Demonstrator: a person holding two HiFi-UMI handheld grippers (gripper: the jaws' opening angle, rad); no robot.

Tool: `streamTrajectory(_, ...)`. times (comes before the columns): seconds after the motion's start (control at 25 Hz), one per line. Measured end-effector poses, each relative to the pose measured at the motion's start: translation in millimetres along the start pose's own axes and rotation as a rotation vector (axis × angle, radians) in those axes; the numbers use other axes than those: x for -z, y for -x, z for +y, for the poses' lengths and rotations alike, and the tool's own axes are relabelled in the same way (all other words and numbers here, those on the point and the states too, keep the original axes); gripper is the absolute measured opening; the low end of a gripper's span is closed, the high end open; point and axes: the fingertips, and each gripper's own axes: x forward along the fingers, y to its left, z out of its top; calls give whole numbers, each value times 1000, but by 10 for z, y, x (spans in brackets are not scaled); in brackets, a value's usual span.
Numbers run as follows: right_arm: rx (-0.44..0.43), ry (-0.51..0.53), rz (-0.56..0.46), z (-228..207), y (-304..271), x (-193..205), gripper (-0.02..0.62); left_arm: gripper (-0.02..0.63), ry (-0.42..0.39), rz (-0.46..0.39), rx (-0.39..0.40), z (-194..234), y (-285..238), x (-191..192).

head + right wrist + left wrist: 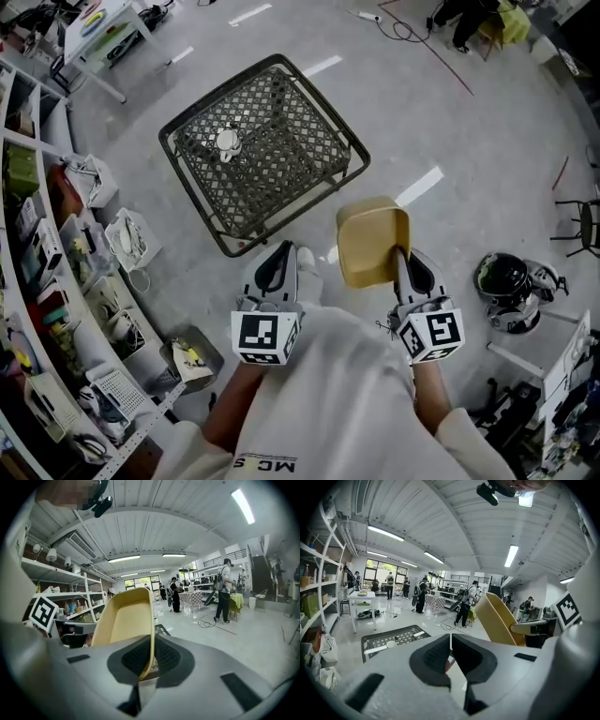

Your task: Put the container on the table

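Observation:
A yellow plastic container (pixel 373 242) hangs in the air just off the near right corner of a low black mesh table (pixel 309 164). My right gripper (pixel 405 267) is shut on its rim. In the right gripper view the container (pixel 124 620) stands on edge, its wall pinched between the jaws of the right gripper (pixel 151 660). My left gripper (pixel 275 272) is level with it to the left, shut and holding nothing. The left gripper view shows the left gripper (pixel 450 656) with its pads together, the container (pixel 499 618) to its right and the table (pixel 382 635) ahead on the floor.
A small white object (pixel 227 141) lies on the mesh table. Cluttered shelves (pixel 56 281) line the left side. A black and white helmet-like thing (pixel 506 291) and a chair (pixel 581 225) stand on the floor at right. Several people (pixel 423 595) stand far off.

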Motion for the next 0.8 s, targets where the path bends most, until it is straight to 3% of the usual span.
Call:
streamTrajectory(0.2,-18,4,-3,-101,-566,-272,26,34,9,-6,-5,247,-405,-205)
streamTrajectory(0.4,-63,-13,7,-192,-979,-408,26,34,32,-16,-58,389,-621,-315)
streamTrajectory(0.8,-286,46,40,-272,-1734,-691,25,34,84,-25,-229,630,-926,-489)
